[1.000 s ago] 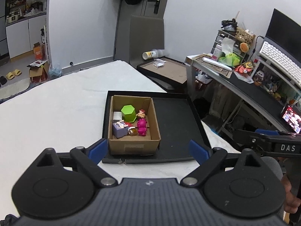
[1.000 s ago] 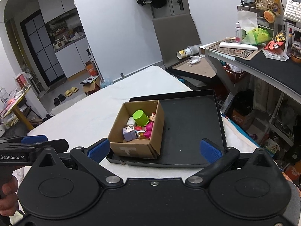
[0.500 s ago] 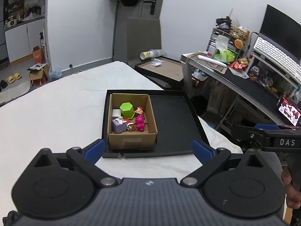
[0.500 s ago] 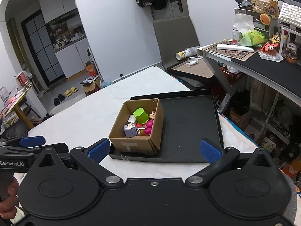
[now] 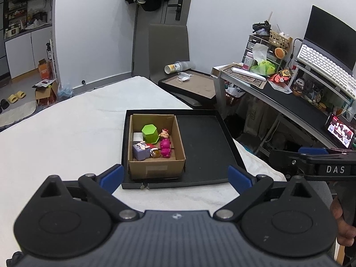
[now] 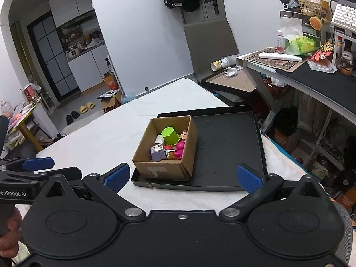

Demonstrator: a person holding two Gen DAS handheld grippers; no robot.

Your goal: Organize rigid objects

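both tools wide open, empty; toy-filled box ahead, apart.

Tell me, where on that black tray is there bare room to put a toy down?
The black tray is bare across its right part, between the cardboard box and the tray's right rim. The box itself is crowded with toys. White tabletop left of the tray is also bare.

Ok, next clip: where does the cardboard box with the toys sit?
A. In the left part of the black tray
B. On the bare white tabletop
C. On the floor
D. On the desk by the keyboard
A: the cardboard box rests inside the black tray, against its left wall.
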